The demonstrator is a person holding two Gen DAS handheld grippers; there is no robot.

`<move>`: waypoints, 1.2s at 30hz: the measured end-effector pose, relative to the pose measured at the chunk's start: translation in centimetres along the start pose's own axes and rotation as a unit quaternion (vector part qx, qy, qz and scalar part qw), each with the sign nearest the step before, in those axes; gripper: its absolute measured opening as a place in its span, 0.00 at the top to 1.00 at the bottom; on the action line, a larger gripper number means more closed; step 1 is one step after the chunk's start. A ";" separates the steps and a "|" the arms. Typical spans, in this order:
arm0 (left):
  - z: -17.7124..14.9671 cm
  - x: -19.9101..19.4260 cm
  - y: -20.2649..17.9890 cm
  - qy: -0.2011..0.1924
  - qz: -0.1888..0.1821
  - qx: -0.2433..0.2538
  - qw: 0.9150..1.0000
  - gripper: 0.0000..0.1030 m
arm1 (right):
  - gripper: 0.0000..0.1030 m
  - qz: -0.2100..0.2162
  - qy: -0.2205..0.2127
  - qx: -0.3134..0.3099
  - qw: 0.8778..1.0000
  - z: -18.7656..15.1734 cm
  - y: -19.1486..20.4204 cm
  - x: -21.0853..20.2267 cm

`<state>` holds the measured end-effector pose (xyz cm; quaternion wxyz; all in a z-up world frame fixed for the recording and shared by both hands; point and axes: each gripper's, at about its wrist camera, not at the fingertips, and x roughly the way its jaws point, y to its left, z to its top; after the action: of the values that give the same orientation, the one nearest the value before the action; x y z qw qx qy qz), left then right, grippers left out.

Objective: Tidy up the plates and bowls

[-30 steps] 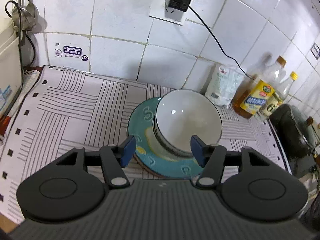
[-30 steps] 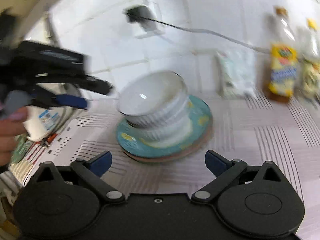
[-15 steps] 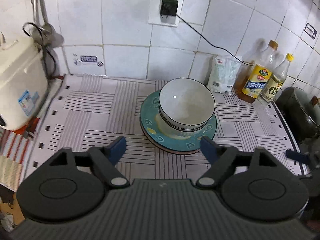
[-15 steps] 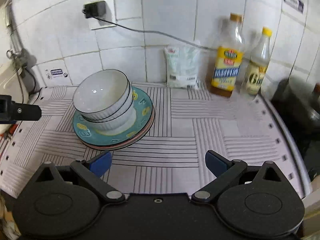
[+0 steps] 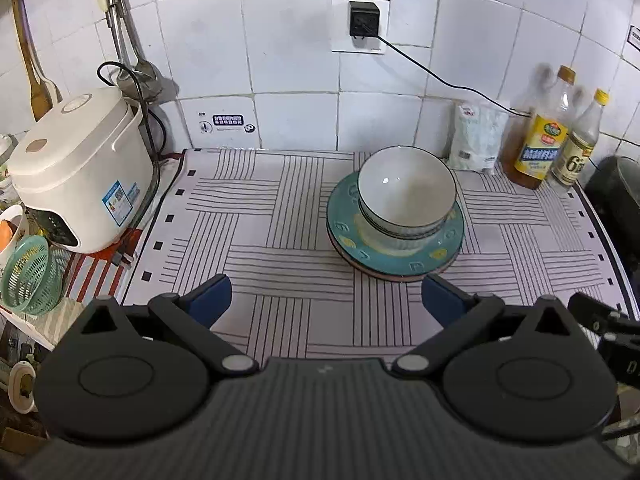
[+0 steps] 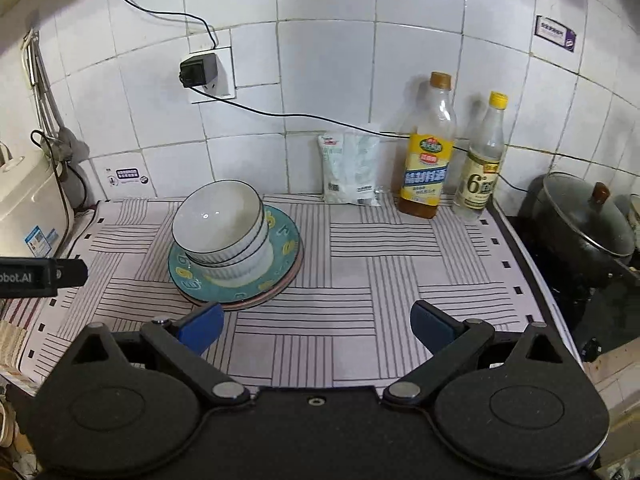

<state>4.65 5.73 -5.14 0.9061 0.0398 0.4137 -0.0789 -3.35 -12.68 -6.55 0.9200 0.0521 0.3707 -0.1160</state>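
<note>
White ribbed bowls (image 5: 406, 196) (image 6: 220, 226) sit nested on a teal plate (image 5: 440, 256) (image 6: 286, 240), which rests on a pinkish plate on the striped mat. My left gripper (image 5: 326, 300) hovers well in front of the stack, its jaws opening wide with nothing between them. In the right wrist view my right gripper (image 6: 316, 326) is open and empty, held back from the stack, which lies to its upper left. The body of the left gripper (image 6: 40, 276) pokes in at that view's left edge.
A white rice cooker (image 5: 76, 168) stands left of the mat (image 5: 260, 216), with a green basket (image 5: 30, 276) below it. A white bag (image 6: 352, 168), two bottles (image 6: 428, 152) and a dark pot (image 6: 580, 220) line the right side. A cord (image 6: 300, 116) crosses the tiled wall.
Both grippers have drawn back and risen from the stack, which now looks smaller. The left jaws have spread from narrow to wide. The bowls and plates have stayed put.
</note>
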 end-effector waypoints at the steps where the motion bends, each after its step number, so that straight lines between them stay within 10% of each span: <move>1: -0.1 -0.1 -0.1 0.002 -0.003 0.000 1.000 0.00 | 0.02 -0.003 -0.001 -0.001 1.000 0.0 -0.1 -0.3; 36: -3.1 -0.8 -2.0 -0.002 0.011 0.009 1.000 0.00 | 0.02 -0.081 -0.011 -0.005 0.997 -1.6 -1.1 -2.5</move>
<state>1.47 4.27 -6.61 0.9076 0.0520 0.4104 -0.0722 -6.47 -12.96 -5.99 0.9118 0.0162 0.3641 -0.1889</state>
